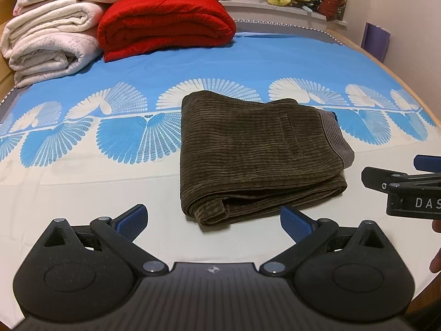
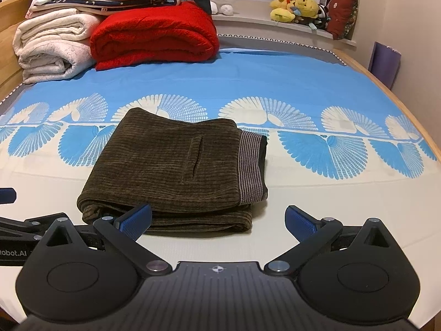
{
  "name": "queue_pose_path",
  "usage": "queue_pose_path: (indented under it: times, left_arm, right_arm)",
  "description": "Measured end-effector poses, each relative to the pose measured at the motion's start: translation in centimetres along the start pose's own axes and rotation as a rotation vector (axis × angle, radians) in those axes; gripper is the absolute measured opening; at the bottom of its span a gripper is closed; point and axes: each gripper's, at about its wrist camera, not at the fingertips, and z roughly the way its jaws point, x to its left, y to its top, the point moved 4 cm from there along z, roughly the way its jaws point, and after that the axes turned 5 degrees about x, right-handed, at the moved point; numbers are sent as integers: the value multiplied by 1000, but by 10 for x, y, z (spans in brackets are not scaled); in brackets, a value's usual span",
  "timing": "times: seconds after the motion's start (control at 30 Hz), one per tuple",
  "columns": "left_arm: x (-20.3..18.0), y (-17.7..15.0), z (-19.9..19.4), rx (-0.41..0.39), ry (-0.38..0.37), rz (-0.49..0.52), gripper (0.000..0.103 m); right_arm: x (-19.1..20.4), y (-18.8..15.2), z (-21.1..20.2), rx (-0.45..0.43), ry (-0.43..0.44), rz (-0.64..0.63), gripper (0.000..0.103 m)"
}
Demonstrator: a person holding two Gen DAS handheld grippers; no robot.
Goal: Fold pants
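On the bed with the blue and white fan-pattern sheet [image 2: 303,88], the dark brown corduroy pants [image 2: 171,165] lie folded into a thick flat bundle, just ahead of both tools, with the long side running left to right and the striped grey waistband [image 2: 252,165] at the right end. Both the left tool [image 1: 213,222] and the right tool [image 2: 217,222] are spread wide and hold nothing. The right tool looks nearer, its left blue pad [image 2: 136,219] close against the front fold, so the folding looks about done.
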Motion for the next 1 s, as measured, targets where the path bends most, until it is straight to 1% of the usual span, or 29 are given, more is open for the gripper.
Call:
queue_pose_path:
  times: [1.0]
  left_arm:
    - [-6,0,0,-9,-12,23,103]
  right_arm:
    - [0,0,-2,-3,2,-6,102]
